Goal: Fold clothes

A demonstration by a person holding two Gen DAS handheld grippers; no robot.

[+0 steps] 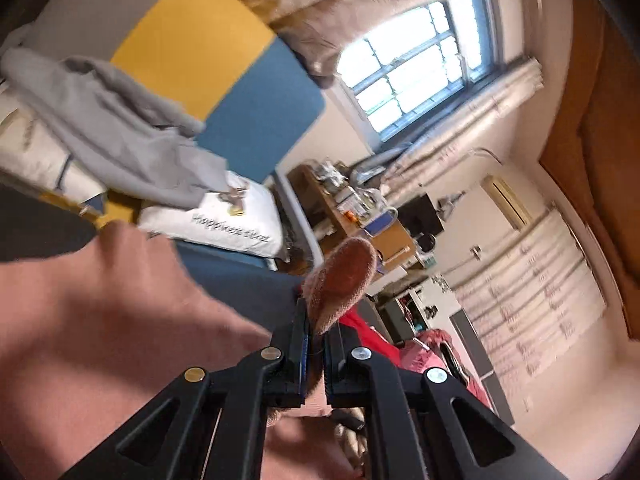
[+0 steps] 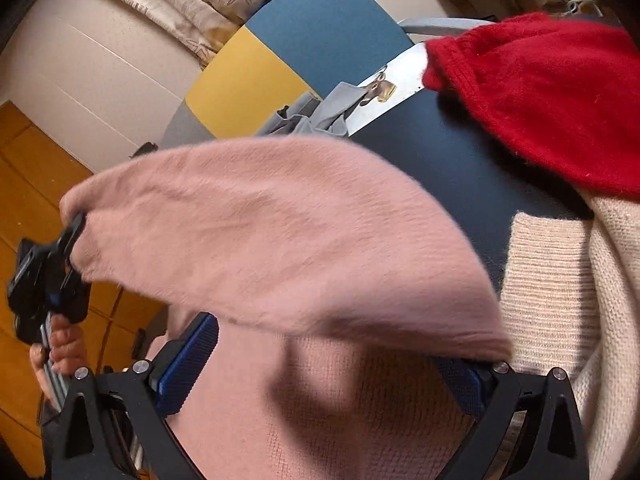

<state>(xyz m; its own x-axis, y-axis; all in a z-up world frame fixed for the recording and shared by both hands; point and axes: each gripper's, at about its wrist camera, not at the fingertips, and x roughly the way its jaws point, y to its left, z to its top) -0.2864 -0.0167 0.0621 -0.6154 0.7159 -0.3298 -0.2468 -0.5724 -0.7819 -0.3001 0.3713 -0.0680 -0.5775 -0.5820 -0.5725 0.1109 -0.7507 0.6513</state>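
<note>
A pink knit sweater (image 2: 280,240) lies on the dark bed (image 2: 460,160), with one fold of it lifted off the rest. My left gripper (image 2: 76,228) is shut on that fold's left corner and holds it up; a hand (image 2: 60,344) grips its handle. In the left wrist view the pinched tip of the pink sweater (image 1: 340,276) pokes out past the left gripper (image 1: 316,328), and more pink cloth hangs at the left. My right gripper (image 2: 328,356) stands open just over the flat part of the sweater. Its blue pads (image 2: 188,360) are wide apart, and the raised fold hides the right one's tip.
A red sweater (image 2: 540,100) lies at the upper right, a cream knit (image 2: 560,300) beside the pink one. A grey garment (image 1: 112,128) lies over the pillows (image 1: 232,220) by the yellow and blue headboard (image 2: 312,40). A cluttered desk (image 1: 348,208) stands under the window.
</note>
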